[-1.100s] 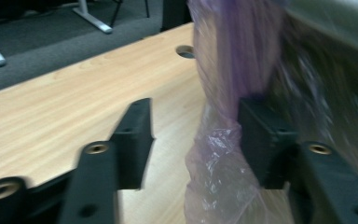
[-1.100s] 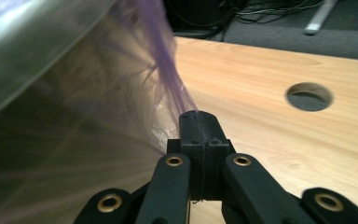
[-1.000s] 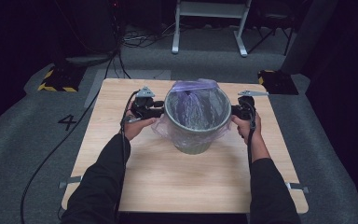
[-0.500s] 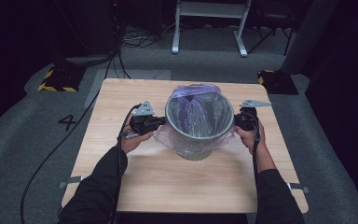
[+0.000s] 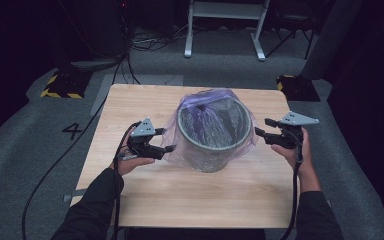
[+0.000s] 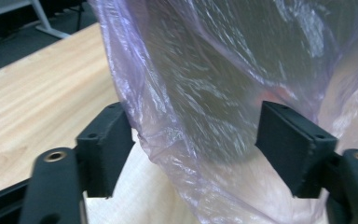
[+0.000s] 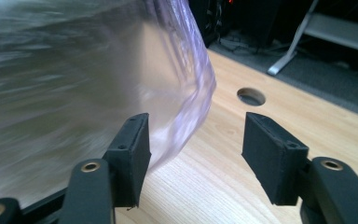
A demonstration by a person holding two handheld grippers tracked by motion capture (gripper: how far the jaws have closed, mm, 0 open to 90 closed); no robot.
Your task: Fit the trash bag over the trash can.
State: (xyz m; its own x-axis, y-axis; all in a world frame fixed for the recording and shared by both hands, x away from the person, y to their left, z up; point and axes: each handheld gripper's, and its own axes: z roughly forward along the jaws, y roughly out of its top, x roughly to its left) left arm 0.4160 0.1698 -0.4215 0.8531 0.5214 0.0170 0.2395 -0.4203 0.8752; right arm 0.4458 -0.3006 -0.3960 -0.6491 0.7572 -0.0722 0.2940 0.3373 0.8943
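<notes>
Bin-lining run. Grey bin (image 5: 211, 134) stood upright on the counter (image 5: 145, 100), between the two claws, with the purple bag (image 5: 180, 142) draped inside it and folded out over the rim.

Left claw (image 5: 167, 149): jaws had just been opening; they stood apart, pads not pressing. In the left gripper view a loose fold of the bag (image 6: 205, 116) hung between the jaws, its edge just beside the left-hand pad (image 6: 107, 144).

Right claw (image 5: 259, 134): jaws had likewise just been opening and stood apart, nothing gripped. In the right gripper view the bag's skirt (image 7: 186, 93) lay just beside the left-hand pad; bare counter (image 7: 223, 154) showed in the gap.

Judgement: both sides of the bag released after being pulled down over the rim; step in hand is letting go and checking the fit. The next move likely calls for smoothing slack folds, or drawing both claws clear without snagging the film.
</notes>
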